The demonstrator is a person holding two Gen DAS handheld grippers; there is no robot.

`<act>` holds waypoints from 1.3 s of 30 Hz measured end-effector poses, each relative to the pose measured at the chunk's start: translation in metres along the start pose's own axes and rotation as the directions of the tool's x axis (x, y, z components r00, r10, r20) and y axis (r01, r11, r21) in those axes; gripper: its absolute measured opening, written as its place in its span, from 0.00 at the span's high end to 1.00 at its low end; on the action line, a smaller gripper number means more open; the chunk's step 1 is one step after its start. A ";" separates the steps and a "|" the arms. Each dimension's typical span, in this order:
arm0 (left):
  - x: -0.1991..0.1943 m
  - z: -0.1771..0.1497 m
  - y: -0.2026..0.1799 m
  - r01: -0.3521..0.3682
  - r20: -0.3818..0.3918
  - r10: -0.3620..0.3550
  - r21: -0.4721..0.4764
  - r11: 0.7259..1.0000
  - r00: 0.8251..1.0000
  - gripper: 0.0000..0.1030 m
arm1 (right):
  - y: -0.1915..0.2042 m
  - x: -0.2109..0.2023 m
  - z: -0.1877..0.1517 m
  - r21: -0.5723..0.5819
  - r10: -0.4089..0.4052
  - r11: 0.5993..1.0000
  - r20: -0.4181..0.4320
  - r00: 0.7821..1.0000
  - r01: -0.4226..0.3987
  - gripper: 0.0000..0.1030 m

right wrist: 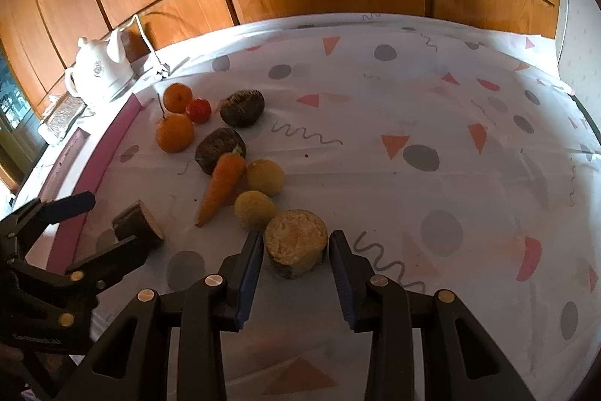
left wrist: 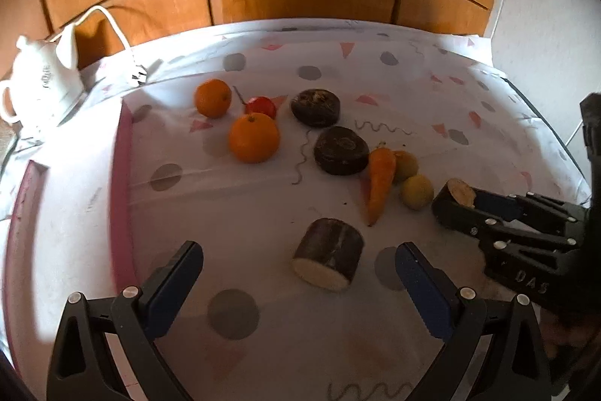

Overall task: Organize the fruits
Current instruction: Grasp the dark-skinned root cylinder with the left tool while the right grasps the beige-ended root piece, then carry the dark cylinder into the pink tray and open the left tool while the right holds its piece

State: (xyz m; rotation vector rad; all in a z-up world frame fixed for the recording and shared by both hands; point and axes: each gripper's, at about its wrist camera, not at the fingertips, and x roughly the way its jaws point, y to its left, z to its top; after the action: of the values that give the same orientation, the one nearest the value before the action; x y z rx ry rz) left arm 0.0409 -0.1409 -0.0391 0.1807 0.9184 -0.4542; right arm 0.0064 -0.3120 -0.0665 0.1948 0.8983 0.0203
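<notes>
The right tongs (right wrist: 295,252) bracket a cut root chunk (right wrist: 295,247) lying pale face up on the counter (right wrist: 413,93). Their pads sit close on both sides, and in the left wrist view they appear clamped on it. Its short axis stands upright, so the flat sides meet the pads squarely.

The left tongs (left wrist: 300,292) gape wide and hold nothing. A second dark-skinned chunk (left wrist: 327,252) lies on its side between and just ahead of the pads, pale cut face toward the camera, near the counter's left edge. The oranges (left wrist: 254,138), carrot (left wrist: 380,183) and two yellowish fruits (left wrist: 416,192) lie farther in.
</notes>
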 end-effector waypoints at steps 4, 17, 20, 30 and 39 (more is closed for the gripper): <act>0.008 0.000 -0.003 0.004 -0.006 -0.004 0.003 1.000 1.000 0.20 | 0.001 0.002 -0.003 -0.023 -0.022 0.999 0.026 0.999 0.023 0.64; 0.018 -0.009 -0.011 -0.011 0.058 0.007 0.062 0.998 0.998 0.62 | 0.005 0.006 -0.013 -0.072 -0.051 0.996 0.099 0.994 0.059 0.64; 0.017 -0.008 -0.008 0.005 0.063 -0.008 0.047 0.999 0.998 0.62 | 0.007 0.006 -0.014 -0.085 -0.062 0.994 0.109 0.992 0.071 0.64; -0.028 -0.004 0.036 0.022 0.111 -0.008 -0.129 0.991 0.994 0.62 | 0.009 0.006 -0.016 -0.098 -0.077 0.991 0.127 0.989 0.089 0.65; -0.051 -0.002 0.109 -0.184 0.110 0.225 -0.294 0.938 0.968 0.62 | 0.011 0.006 -0.017 -0.100 -0.084 0.990 0.127 0.988 0.097 0.65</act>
State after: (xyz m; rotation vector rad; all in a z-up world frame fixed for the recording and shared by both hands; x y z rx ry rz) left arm 0.0623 -0.0273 -0.0040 -0.0173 0.8045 -0.1365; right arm -0.0024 -0.2984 -0.0789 0.0555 0.7810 -0.0277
